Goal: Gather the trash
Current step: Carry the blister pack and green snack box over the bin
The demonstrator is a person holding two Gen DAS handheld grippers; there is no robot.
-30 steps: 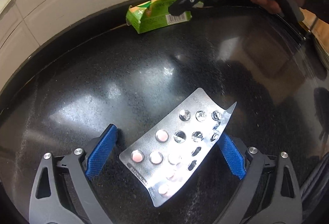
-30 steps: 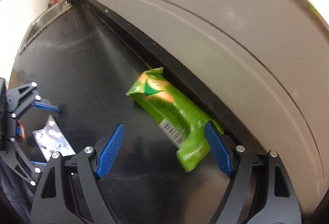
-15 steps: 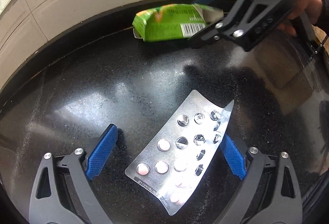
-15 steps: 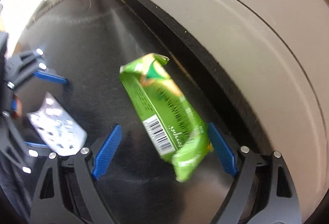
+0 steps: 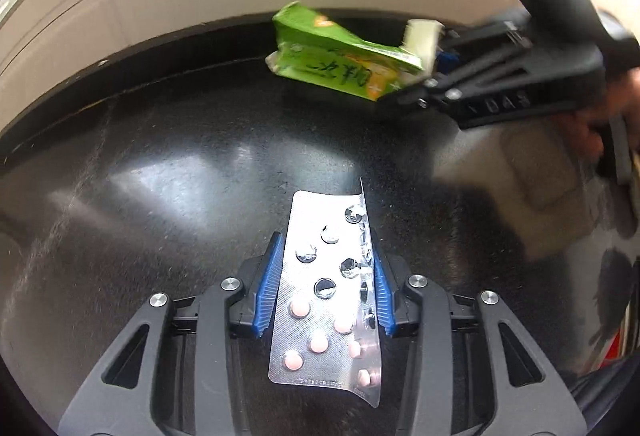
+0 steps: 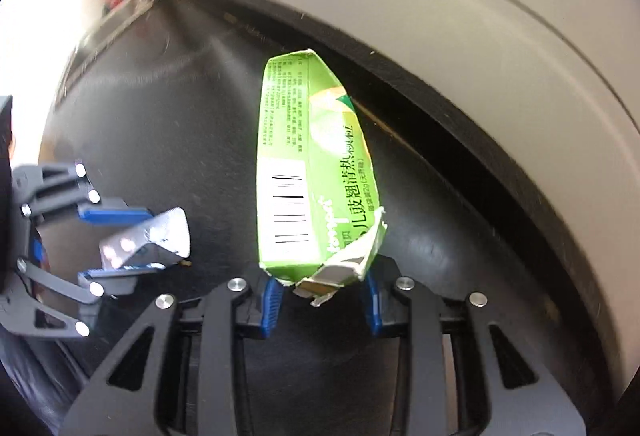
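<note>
Left wrist view: our left gripper [image 5: 326, 294] fingers closing, pinching blister pack [image 5: 326, 300] by long edges, just above black bench [image 5: 168, 176]. Beyond, right gripper [image 6: 320, 296] closing, pinching green carton [image 6: 316, 172] torn end. We squeeze gently, lift both level.

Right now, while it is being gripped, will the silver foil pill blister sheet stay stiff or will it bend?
The silver foil pill blister sheet will probably bend: one long edge already curls up between the closing pads of the left hand-held gripper. It looks thin and light, so it should lift easily. Its smooth foil may slip against the pads.
</note>
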